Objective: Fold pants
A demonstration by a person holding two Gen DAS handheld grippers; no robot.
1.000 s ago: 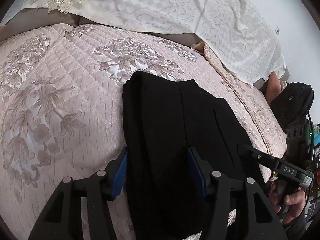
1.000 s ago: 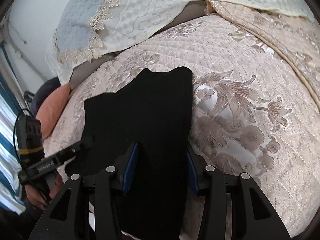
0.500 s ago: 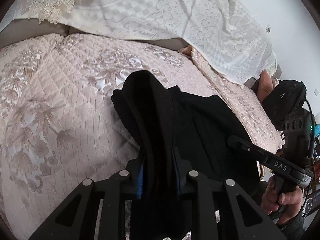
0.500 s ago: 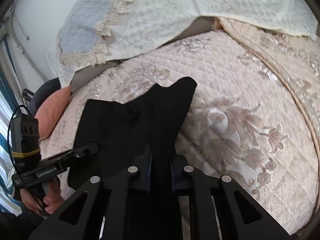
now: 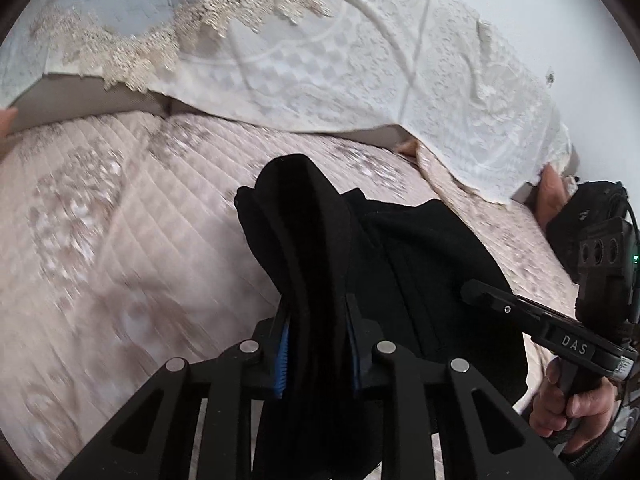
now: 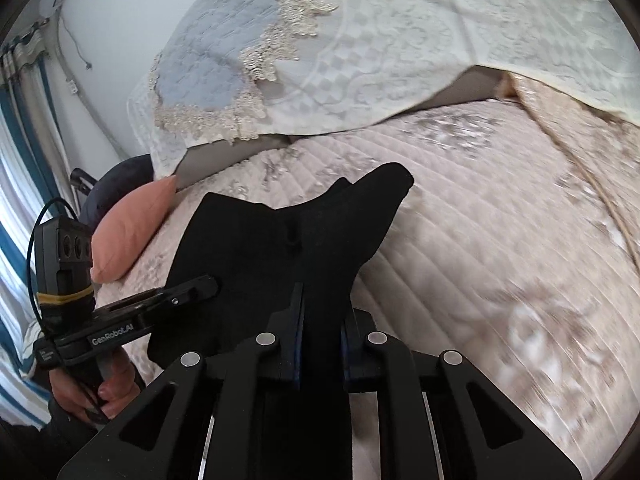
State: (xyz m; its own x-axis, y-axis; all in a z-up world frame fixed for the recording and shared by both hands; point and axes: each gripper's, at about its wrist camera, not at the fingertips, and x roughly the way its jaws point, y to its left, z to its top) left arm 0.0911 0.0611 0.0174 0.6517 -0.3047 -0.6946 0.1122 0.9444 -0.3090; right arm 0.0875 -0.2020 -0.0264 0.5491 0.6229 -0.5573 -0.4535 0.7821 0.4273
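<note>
The black fabric pants are lying on the quilted pink floral bedspread of the bed, near edge bunched and raised so it can be carried over the far part, judging by the task. The left gripper is clenching 1 thick fold; the right gripper is pinching the other corner. Both are angling downward, each held by a hand at the near side.

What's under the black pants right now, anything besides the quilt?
Only the pink quilted bedspread shows around the black pants, whose near edge both grippers have pinched. Whatever lies directly beneath the cloth is covered, so I cannot tell.
</note>
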